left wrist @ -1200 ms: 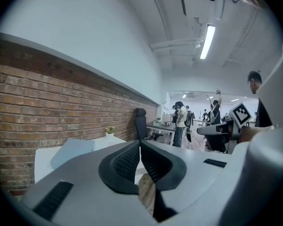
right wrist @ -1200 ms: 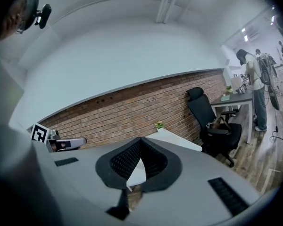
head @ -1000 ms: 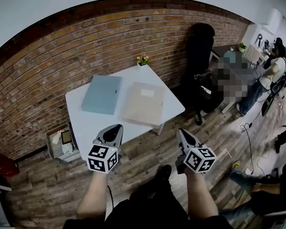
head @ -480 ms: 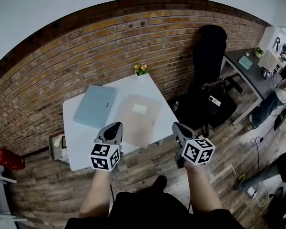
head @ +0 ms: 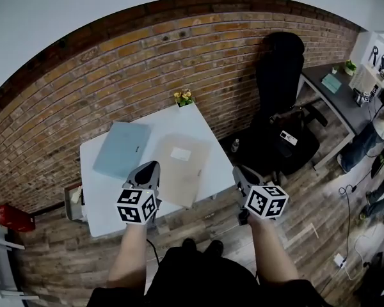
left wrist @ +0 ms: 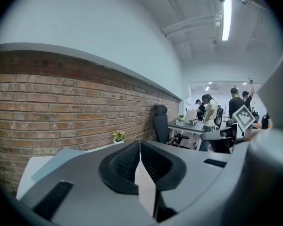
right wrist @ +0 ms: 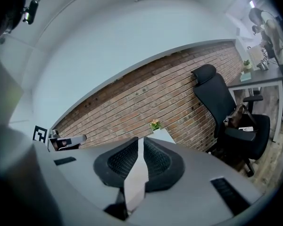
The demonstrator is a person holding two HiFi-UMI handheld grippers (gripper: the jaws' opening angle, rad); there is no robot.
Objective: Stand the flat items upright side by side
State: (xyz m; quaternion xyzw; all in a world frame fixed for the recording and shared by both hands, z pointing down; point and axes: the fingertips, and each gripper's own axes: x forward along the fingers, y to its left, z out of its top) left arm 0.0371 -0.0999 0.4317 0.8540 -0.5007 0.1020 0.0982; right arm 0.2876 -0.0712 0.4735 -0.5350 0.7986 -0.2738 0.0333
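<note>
The beige folder (head: 181, 169) lies flat on the desk (head: 99, 200), its long axis running from the far edge toward the near edge, where its near end reaches the rim; the blue folder (head: 121, 149) lies flat just beside it on the left, closer to the brick wall, and neither has been stood up yet. What your next move turns on is that both folders sit ahead of you, and only your left gripper (head: 150, 166) is over the desk: it hangs above the near edge, just left of the beige folder's near end, jaws clenched on nothing. Your right gripper (head: 238, 171) is off the desk's right-hand near corner, over the floor, so the beige folder lies ahead and to its left; its jaws have just begun to part, a thin slit with nothing in it. Judged from that, the left hand is the nearer to either folder. The head view alone gives you the flat layout. The left gripper view shows little more than a pale sliver of the blue folder, and the right gripper view only the small plant (right wrist: 154, 125) at the desk's far corner
</note>
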